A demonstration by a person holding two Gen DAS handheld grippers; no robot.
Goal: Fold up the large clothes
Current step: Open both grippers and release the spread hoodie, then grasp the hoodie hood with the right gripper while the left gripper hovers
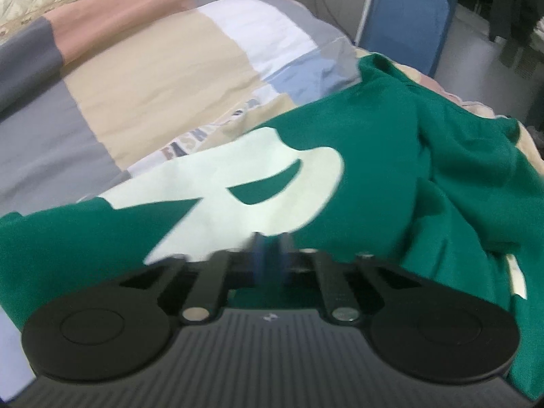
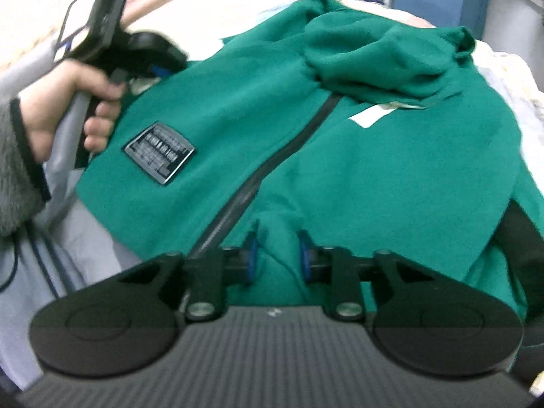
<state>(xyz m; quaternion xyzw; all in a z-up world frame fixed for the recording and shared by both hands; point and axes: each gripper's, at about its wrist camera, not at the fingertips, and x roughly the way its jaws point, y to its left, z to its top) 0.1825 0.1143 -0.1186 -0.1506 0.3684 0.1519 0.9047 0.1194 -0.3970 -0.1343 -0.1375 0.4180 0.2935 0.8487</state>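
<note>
Right wrist view: the green jacket (image 2: 258, 125) lies spread on the bed (image 2: 510, 68), zipper (image 2: 272, 159) running up its middle; the right hand-held gripper (image 2: 277, 255) pinches a raised fold of jacket fabric just right of the zipper; left of the zipper, a person's hand (image 2: 68, 102) holds the left hand-held gripper (image 1: 270, 255), pressed together on the jacket's edge beside its pale letter (image 1: 244, 183).

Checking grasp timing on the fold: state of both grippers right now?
Left gripper: shut, jaws pinched on the green jacket at its pale print.
Right gripper: shut on a raised fold of the jacket beside the zipper.
</note>
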